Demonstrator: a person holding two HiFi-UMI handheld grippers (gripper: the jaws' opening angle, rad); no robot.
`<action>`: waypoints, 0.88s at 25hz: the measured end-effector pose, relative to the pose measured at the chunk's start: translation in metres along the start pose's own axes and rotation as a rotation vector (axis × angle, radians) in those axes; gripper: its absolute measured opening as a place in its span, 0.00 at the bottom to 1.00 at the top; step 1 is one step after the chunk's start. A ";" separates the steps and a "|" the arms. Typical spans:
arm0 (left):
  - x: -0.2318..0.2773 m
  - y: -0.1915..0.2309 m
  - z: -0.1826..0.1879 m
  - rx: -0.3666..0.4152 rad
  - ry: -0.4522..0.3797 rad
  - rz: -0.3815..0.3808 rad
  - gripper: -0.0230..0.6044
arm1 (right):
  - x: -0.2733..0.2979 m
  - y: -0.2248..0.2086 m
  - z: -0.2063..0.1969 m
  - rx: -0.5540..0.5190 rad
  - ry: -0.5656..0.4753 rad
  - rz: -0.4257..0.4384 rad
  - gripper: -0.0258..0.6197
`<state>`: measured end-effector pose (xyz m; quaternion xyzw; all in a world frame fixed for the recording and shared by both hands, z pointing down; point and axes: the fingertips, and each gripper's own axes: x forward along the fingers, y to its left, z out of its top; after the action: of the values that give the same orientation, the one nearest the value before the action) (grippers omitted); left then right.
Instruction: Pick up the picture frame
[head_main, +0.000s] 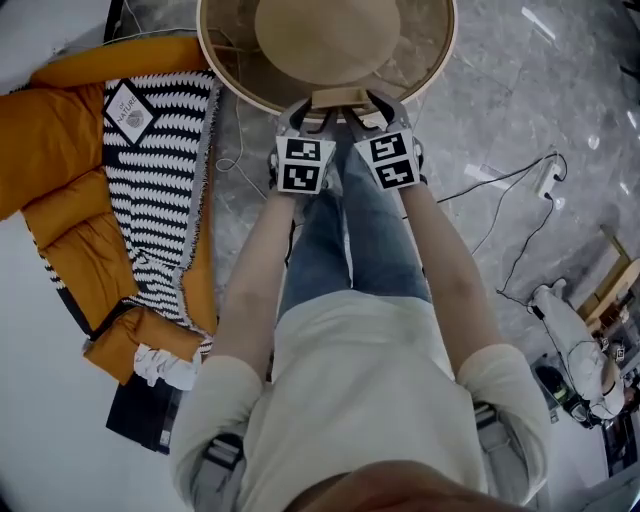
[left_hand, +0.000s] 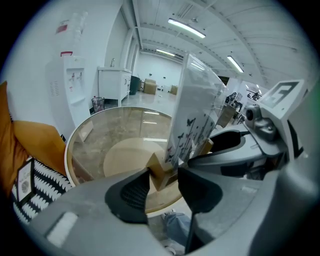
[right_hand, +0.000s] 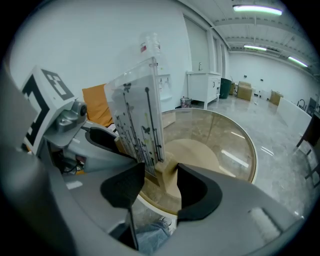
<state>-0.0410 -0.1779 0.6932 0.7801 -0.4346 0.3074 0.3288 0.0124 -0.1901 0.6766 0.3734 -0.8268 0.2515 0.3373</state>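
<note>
Over the near rim of the round glass surface (head_main: 432, 75): my picture frame (head_main: 340, 97), a clear printed panel standing upright in a wooden base, seemingly just clear of the glass.
Left tongs (left_hand: 164, 176): clamped on the left end of that base; only a corner of the block sits against the ribbed pad.
Right tongs (right_hand: 161, 175): clamped on the other end, with the block deeper between the jaws.
Risk, left grip: a corner hold is shallow, so I judge the block could twist out if my hands drift apart or tilt unevenly.
Risk, panel: it stands tall over a small base, so a sudden tip might rock it or work it loose from its slot.
Risk, right side: squeezing harder here than on the left could lever the base round.
Risk below: glass lies directly underneath, so a slip would mean wood striking the glass.
Left arm: forearm stretched forward, tongs pitched downward.
Right arm: parallel and close alongside, same downward pitch, the marker cubes almost touching.
</note>
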 end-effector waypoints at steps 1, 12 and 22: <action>-0.007 -0.001 0.002 0.003 -0.006 0.002 0.32 | -0.006 0.004 0.003 -0.002 -0.008 -0.005 0.36; -0.087 -0.027 0.022 0.021 -0.085 -0.011 0.32 | -0.079 0.045 0.034 -0.017 -0.096 -0.050 0.35; -0.152 -0.061 0.029 0.058 -0.122 -0.048 0.32 | -0.145 0.078 0.044 0.006 -0.165 -0.109 0.35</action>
<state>-0.0473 -0.1038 0.5443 0.8169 -0.4259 0.2636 0.2860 0.0064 -0.1076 0.5274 0.4381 -0.8296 0.2036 0.2800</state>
